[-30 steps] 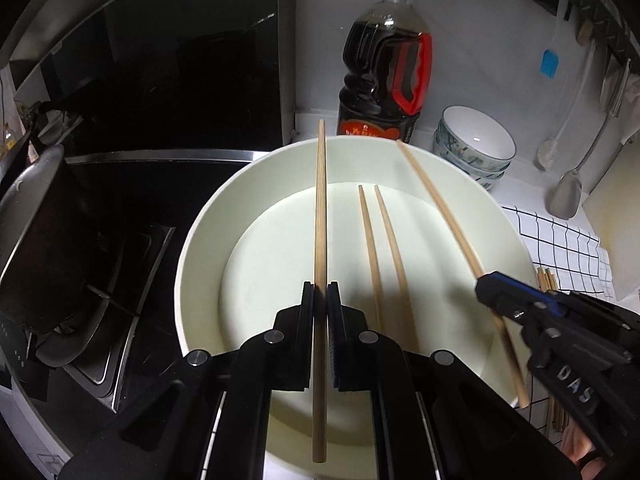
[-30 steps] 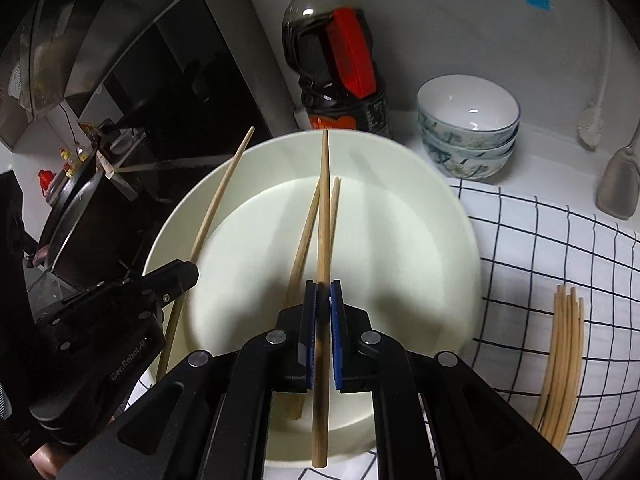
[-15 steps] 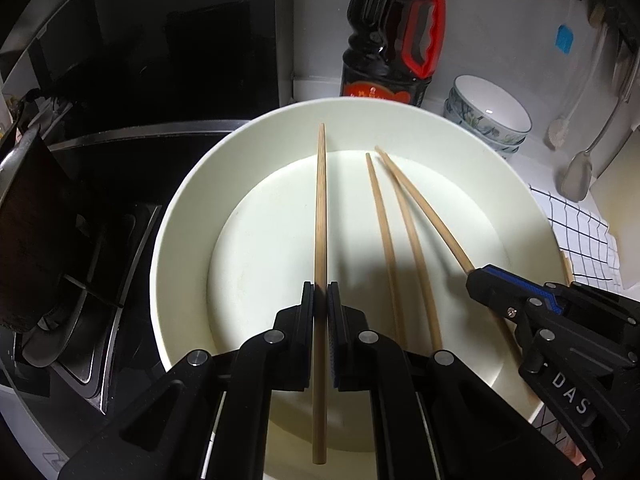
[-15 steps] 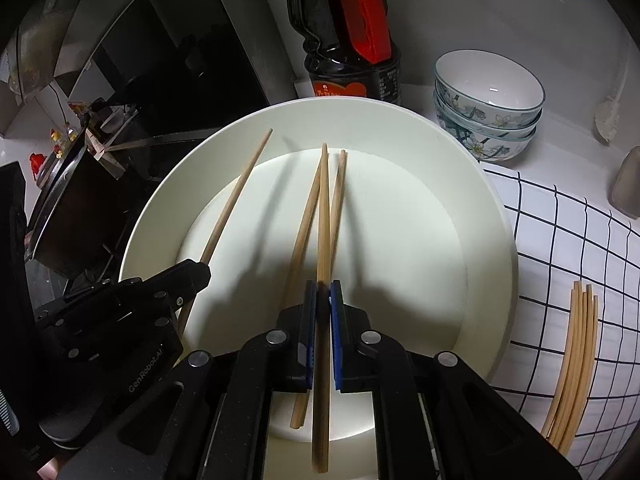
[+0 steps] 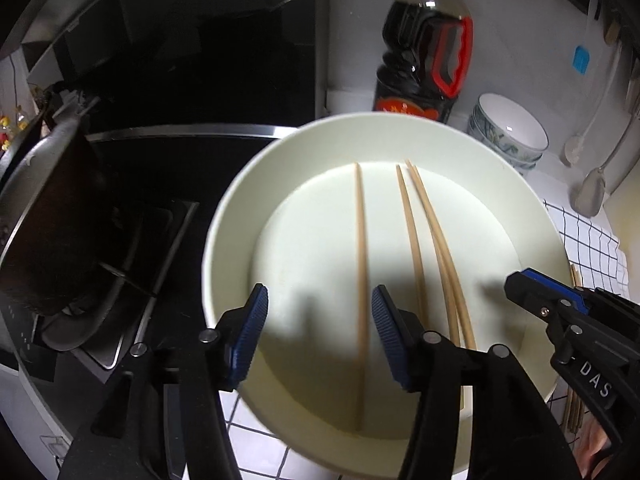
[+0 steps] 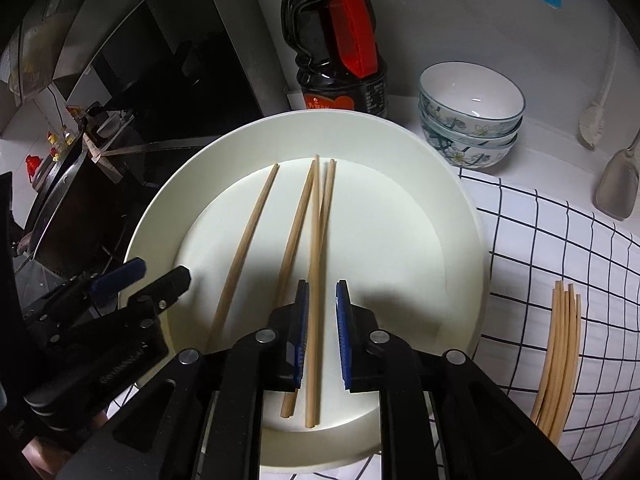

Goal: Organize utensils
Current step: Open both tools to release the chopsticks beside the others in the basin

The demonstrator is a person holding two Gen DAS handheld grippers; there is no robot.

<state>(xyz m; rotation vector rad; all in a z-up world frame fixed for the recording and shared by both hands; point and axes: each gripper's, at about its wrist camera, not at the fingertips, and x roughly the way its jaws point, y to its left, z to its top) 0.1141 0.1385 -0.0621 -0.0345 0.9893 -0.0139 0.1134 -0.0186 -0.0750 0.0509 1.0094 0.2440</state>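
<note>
Four chopsticks lie in the plate (image 6: 460, 248) on the table. The left tongs (image 5: 318, 334) are opening, their pads well clear of the chopstick (image 5: 361, 264) that lies flat between them on the plate floor. The right tongs (image 6: 322, 320) are also opening, only just: a second chopstick (image 6: 315, 280) runs between the pads with a narrow gap on each side, so it looks released, not pinched. It rests beside the pair (image 6: 308, 224) in the middle of the plate. A bundle (image 6: 558, 360) of more chopsticks waits on the checked cloth (image 6: 560, 240) to the right, apart from the plate.

Risks, as I judge them:
- The right tongs have barely parted. If that hand lifts now, a pad may drag the chopstick and skew it across its neighbours, or flick it over the rim.
- The left chopstick lies apart from the other three; round sticks on a smooth plate roll easily, so a brush from a pad on the way out would send it sideways.
- The plate overhangs the dark hob side at the left; a knock on its near rim could tip or slide it.
- Both tongs sit close over the same plate, so pulling back together could make them collide.
- The bottle (image 6: 336, 40) and bowls (image 6: 470, 120) stand just behind the plate.
</note>
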